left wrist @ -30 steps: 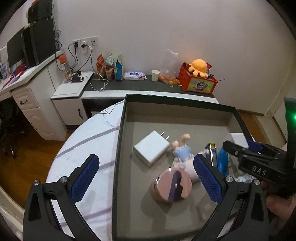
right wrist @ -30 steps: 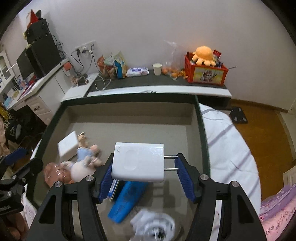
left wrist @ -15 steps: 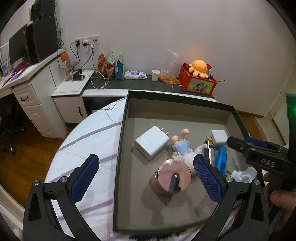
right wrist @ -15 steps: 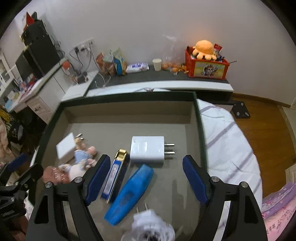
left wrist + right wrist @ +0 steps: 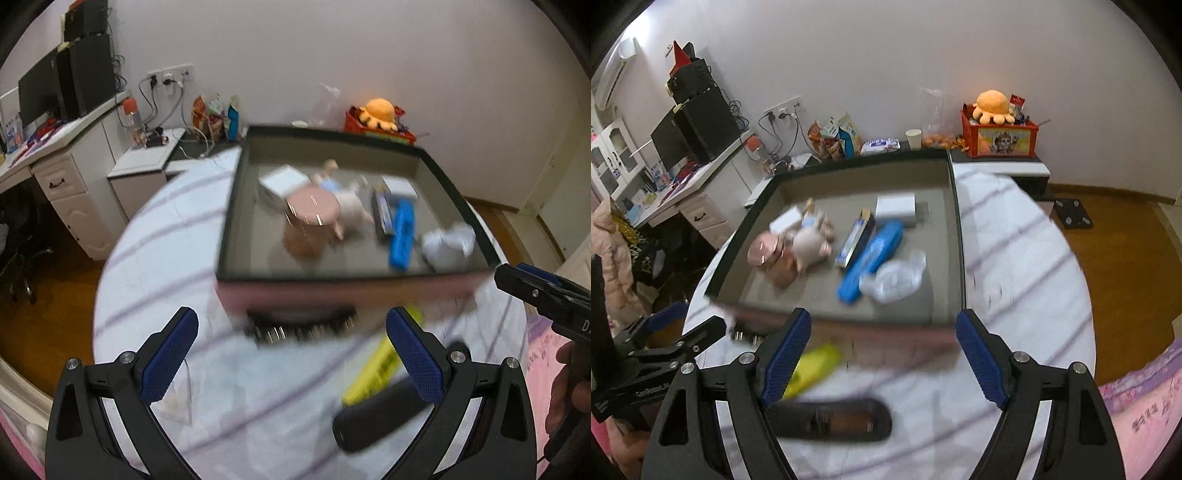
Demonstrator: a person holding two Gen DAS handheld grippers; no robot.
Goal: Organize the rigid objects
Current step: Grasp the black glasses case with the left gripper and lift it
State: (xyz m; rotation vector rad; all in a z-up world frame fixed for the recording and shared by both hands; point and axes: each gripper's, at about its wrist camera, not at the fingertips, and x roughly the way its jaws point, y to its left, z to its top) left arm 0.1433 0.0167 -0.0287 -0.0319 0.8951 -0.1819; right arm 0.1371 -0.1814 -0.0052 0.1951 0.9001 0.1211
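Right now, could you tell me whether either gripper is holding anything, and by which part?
Nothing is held: the left gripper and the right gripper both stand open and empty.

Plain white wall (image 5: 886, 55) behind; wooden floor (image 5: 1126, 236) at right; white drawer unit (image 5: 70, 195) at left.

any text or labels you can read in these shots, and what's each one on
"D": first letter of a cut-off marking on the right gripper, left wrist view.
Print on the left gripper's body: too blurred.
Printing on the blue case, narrow box and red toy box: too blurred.
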